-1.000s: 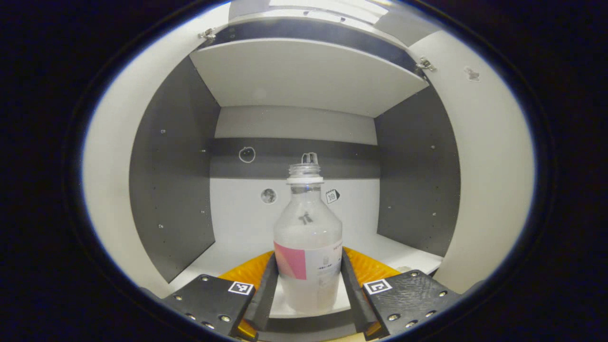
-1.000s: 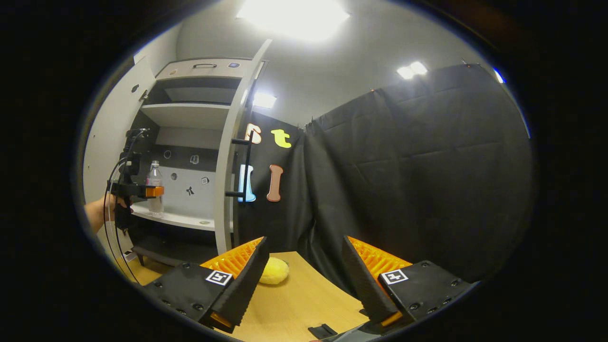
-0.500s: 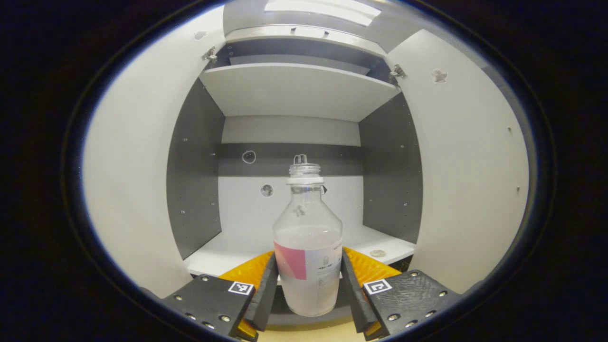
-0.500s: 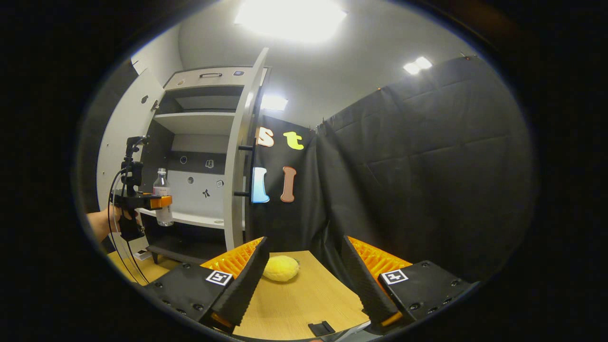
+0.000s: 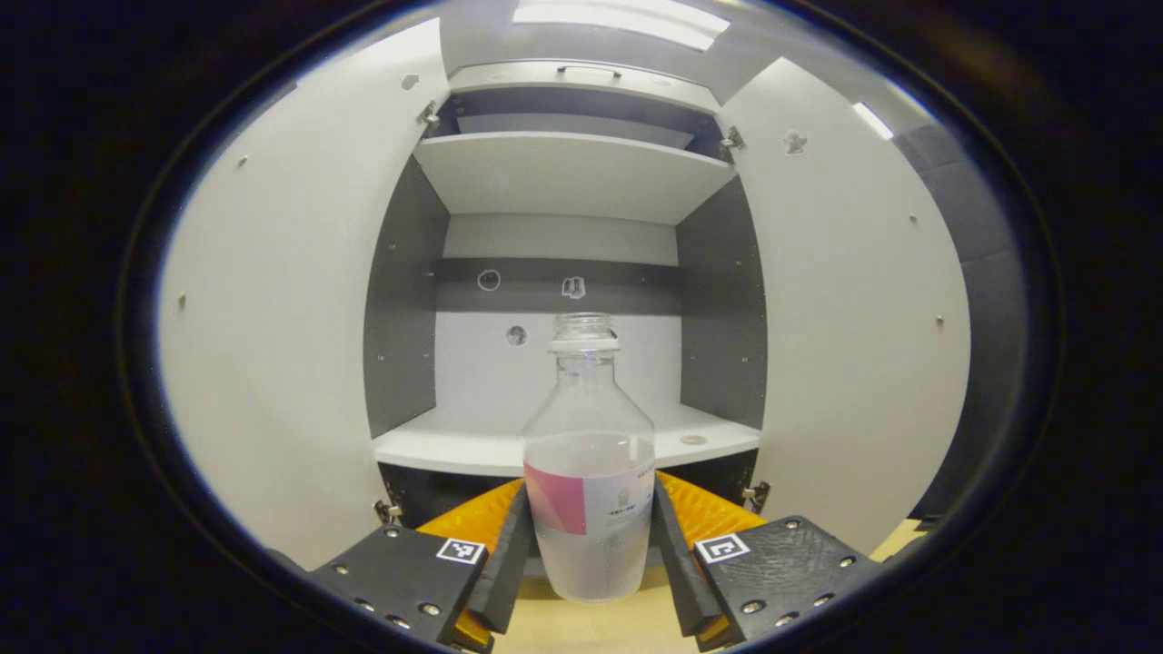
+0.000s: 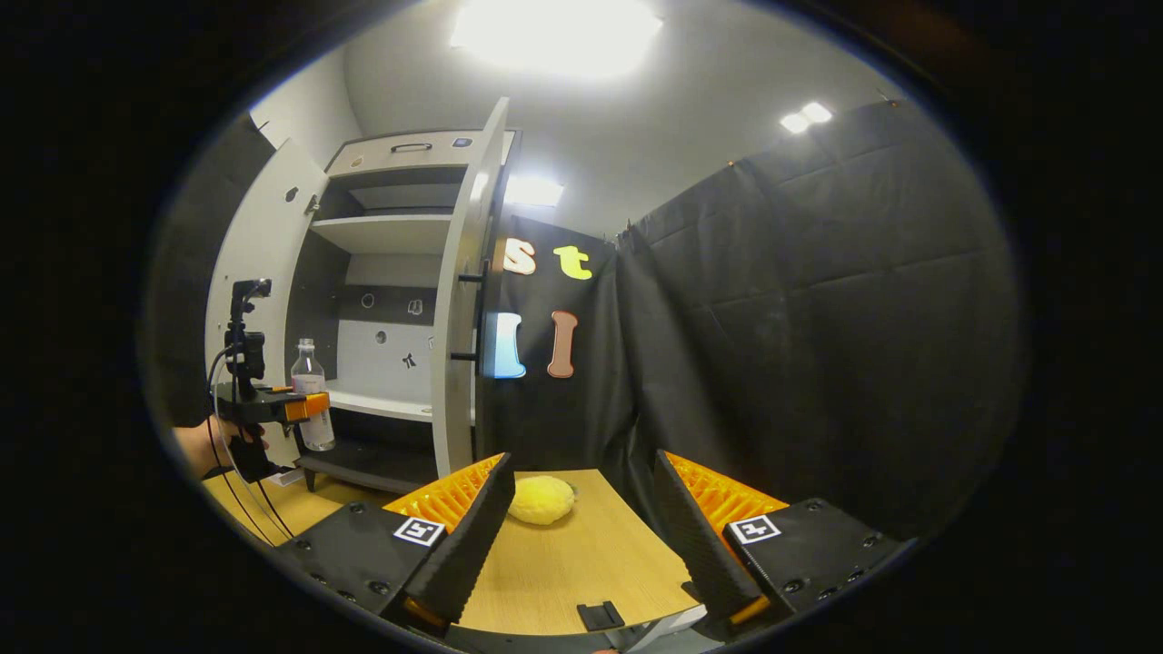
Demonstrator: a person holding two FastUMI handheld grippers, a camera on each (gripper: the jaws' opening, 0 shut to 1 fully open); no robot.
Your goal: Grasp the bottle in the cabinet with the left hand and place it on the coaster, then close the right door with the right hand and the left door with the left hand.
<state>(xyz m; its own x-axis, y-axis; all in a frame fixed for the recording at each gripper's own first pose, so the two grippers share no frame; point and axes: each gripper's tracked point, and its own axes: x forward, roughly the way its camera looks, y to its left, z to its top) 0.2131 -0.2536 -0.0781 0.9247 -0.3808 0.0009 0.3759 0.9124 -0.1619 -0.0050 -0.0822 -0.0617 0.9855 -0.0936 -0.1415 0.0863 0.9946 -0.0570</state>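
Clear bottle [image 5: 589, 472] upright, neck up

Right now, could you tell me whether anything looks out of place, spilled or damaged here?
One oddity: the clear plastic bottle with a pink label, held upright in the left claw, has no cap, with liquid inside. Nothing looks spilled. Both white cabinet doors stand open; the right claw hangs open over the wooden table.

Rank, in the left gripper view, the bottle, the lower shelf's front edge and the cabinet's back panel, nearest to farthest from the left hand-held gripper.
1. Bottle: clamped between the left hand-held gripper fingers.
2. Lower shelf's front edge: behind the bottle, middle distance.
3. Cabinet's back panel: deepest, behind the shelf.
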